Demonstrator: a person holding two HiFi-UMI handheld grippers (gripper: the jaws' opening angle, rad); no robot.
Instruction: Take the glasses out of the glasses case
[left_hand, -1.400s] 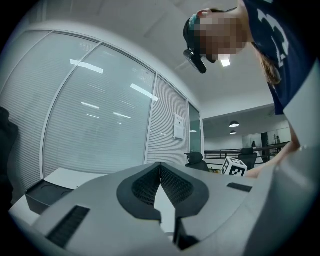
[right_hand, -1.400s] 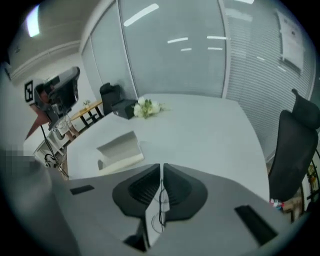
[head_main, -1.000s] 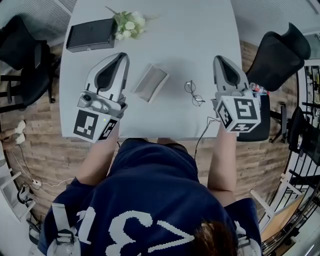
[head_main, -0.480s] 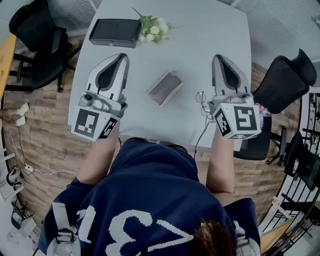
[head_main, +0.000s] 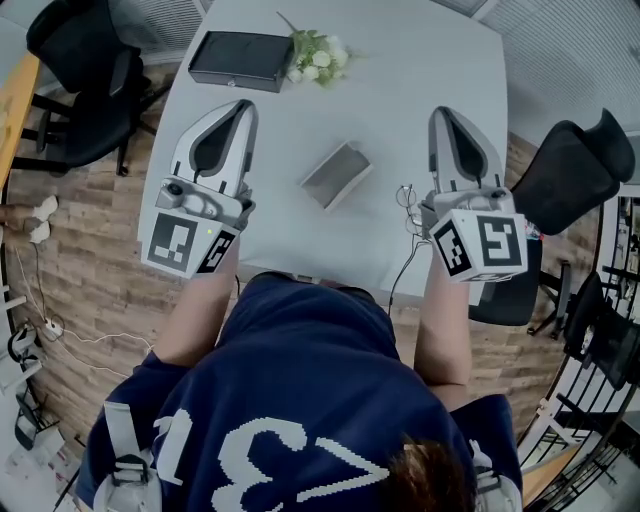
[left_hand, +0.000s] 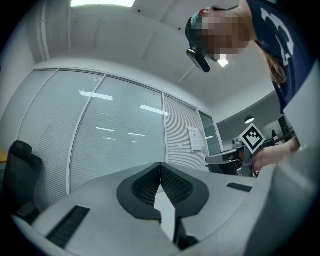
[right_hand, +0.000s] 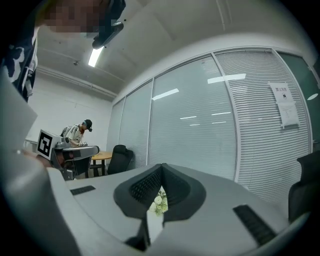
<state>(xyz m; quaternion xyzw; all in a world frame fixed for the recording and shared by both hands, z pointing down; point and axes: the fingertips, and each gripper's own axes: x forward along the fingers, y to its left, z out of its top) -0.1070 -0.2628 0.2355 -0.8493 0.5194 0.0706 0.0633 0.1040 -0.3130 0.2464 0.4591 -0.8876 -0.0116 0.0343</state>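
Touching fingers (left_hand: 142, 186) (empty): left gripper (left_hand: 160, 166), right gripper (right_hand: 161, 166)

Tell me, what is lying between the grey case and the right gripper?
The glasses, on the table close to the right gripper. The head view shows them.

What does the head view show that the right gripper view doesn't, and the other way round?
Only the head view: the glasses case and the glasses lying apart, plus a black box. Only the right gripper view: a glass wall with blinds and another person at a far desk. Both: the flowers, and the right gripper, its jaws together on nothing.
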